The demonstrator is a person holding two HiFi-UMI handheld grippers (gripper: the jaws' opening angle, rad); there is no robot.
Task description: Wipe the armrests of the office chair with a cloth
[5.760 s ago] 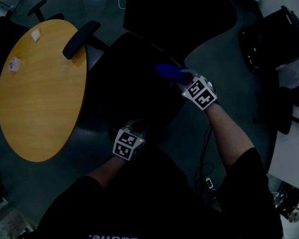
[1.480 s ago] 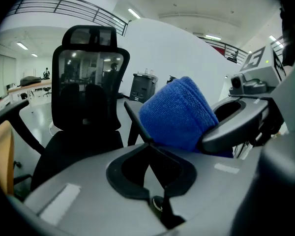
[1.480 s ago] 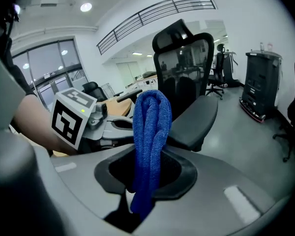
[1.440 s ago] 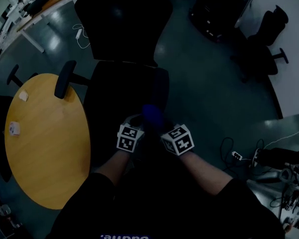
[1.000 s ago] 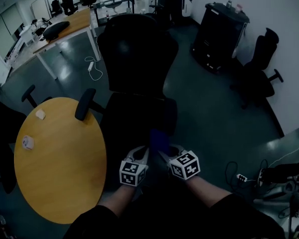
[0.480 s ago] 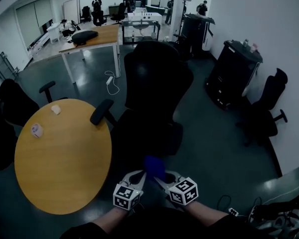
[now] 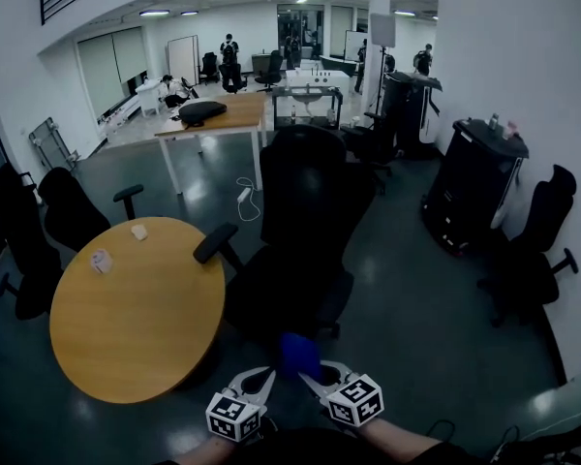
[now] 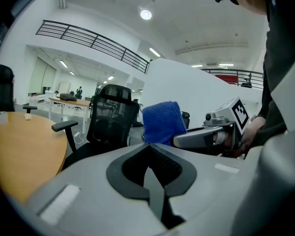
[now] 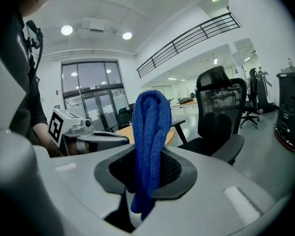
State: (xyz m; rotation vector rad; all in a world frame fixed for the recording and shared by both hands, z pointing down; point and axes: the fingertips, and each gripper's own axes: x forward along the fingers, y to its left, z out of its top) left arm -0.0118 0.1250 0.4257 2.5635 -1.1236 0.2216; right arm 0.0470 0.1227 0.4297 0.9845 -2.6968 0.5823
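Since the earlier frames, both grippers have been drawn back from the office chair [image 7: 305, 221] toward the body, and the head view has been raised so that the whole room is taken in.

In the head view, the left gripper [image 7: 259, 380] and right gripper [image 7: 315, 376] are held side by side at the bottom edge, with the blue cloth [image 7: 298, 354] standing up between them. The chair is seen ahead of both, its seat toward the person. One armrest [image 7: 216, 243] lies off to the left beside the round worktop [image 7: 136, 308]. The other armrest [image 7: 337, 296] lies almost straight ahead of the right gripper, and its long axis is judged to run away from the person.

In the left gripper view, the left fingers are seen pressed together with nothing between them, and the cloth is seen just beyond them on the right gripper's side.

In the right gripper view, the cloth [image 9: 150, 151] is seen clamped between the right fingers, folded and upright. The chair is set ahead and to the right, apart from the cloth. The right-hand armrest is judged the nearer one for a forward reach.
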